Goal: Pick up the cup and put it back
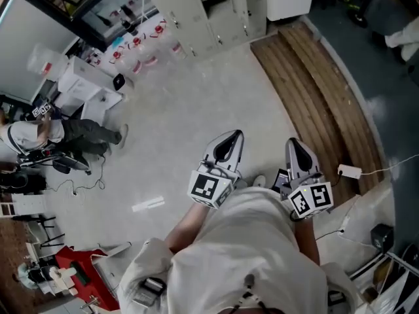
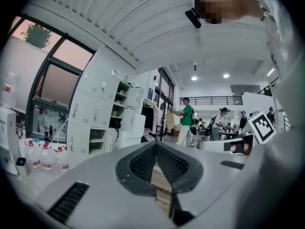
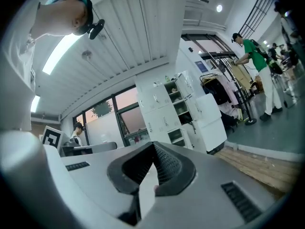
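Floor: pale grey, largest item in head view; wood-plank strip runs along its right edge. Locker bank: off-white, at the floor's far edge; several doors open. Operator's white garment: fills the near edge of head view. Hand-held units: left gripper and right gripper sit side by side just in front of the chest, not touching; long axes point away from the operator. L jaws: tips together, nothing between them; R jaws: together, nothing between them. Left marker cube and right marker cube: black-on-white square codes only; no letters legible. Red-capped bottles: grouped near the floor's far-left corner; labels too small to read. White adapter w/ cable: lies near the strip's near end, by the right edge. Cup: no view shows it; position, long axis and heading cannot be told.
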A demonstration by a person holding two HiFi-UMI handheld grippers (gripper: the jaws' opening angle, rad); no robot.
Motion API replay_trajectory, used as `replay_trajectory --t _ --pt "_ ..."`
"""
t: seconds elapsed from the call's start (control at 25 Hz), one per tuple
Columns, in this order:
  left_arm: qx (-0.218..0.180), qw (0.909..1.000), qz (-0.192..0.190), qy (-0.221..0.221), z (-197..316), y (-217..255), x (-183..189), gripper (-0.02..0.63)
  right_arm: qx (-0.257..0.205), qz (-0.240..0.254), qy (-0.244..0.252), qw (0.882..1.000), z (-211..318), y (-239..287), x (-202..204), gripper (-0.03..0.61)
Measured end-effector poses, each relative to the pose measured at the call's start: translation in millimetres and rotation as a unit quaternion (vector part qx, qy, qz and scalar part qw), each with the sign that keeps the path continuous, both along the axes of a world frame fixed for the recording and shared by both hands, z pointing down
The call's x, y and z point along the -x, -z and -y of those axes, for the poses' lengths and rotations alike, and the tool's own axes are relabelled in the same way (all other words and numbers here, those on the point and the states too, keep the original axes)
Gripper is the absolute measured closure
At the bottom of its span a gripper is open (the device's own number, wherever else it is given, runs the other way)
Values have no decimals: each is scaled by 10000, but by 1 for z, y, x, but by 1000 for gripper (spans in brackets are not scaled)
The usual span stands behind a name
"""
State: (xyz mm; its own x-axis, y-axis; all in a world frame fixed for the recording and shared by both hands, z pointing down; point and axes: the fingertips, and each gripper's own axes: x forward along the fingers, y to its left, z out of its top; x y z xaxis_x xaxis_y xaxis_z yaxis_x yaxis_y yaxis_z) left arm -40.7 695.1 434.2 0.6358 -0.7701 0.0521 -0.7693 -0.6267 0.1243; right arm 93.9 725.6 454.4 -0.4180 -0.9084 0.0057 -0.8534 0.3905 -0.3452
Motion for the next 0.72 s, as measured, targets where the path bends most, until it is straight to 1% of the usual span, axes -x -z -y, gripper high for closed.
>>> replay_trajectory --t 0.12,0.28,0.44,0.56,0.72 --pt "72 9999 16 74 3 -7 -5 604 -84 -65 174 9998 -3 -1 4 554" --pt "28 9999 42 117 1 -8 -16 604 85 70 161 9998 2 -14 -8 552" --pt "125 9997 49 186 6 -13 -7 604 62 -9 124 9999 11 -13 -3 552" --pt "142 9995 49 295 24 -16 2 604 149 -45 161 9997 32 -16 1 552" --pt "132 9992 1 379 67 -21 13 604 184 -133 199 9995 80 -21 10 552"
